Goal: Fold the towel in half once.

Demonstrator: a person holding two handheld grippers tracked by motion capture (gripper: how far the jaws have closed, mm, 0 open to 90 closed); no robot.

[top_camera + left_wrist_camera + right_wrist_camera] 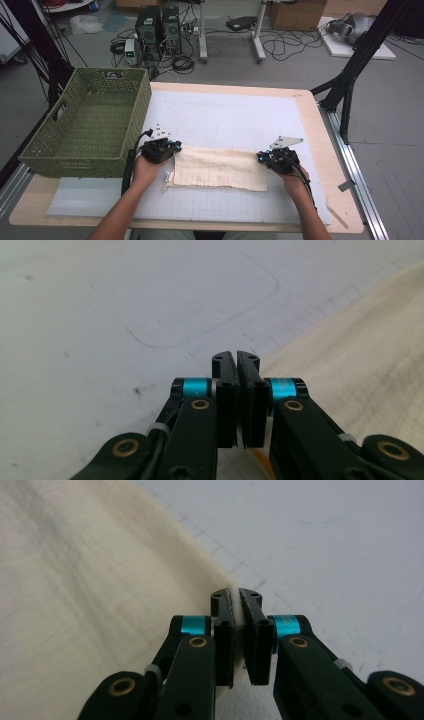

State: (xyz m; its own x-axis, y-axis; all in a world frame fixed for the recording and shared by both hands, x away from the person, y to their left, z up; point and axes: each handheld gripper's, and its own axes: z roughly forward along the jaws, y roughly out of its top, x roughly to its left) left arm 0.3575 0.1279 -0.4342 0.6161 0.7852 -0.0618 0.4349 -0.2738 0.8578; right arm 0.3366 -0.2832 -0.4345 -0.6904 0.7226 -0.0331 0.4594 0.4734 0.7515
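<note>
- Cream cloth, folded into a long rectangle, lies flat on the white gridded mat, near the mat's front middle, long side running left-right.
- Left gripper sits at the cloth's upper-left corner; person's left hand wraps the body from behind, grey plate on top, black cable trailing back along the forearm.
- Left gripper view: jaws pressed together, pads nearly flush w/ a thin seam between. Cloth runs off to the right of the tips and passes under them; a sliver of it shows low between the jaws, so it looks pinched at the edge, tho the contact itself is mostly hidden.
- Right gripper is at the cloth's upper-right corner, right hand behind it, grey plate tilted up over it.
- Right gripper view: jaws closed on the cloth corner; pale fabric is visible squeezed in the gap from tip down. Rest of the cloth spreads left, bare mat to the right.
- Both grippers roughly level w/ each other, well apart, one at each end of the cloth's far edge.
- Green woven basket stands at the table's left edge, partly over the mat's corner, just beside the left gripper, not touching the cloth.
- Wooden tabletop shows as a border round the mat.
</note>
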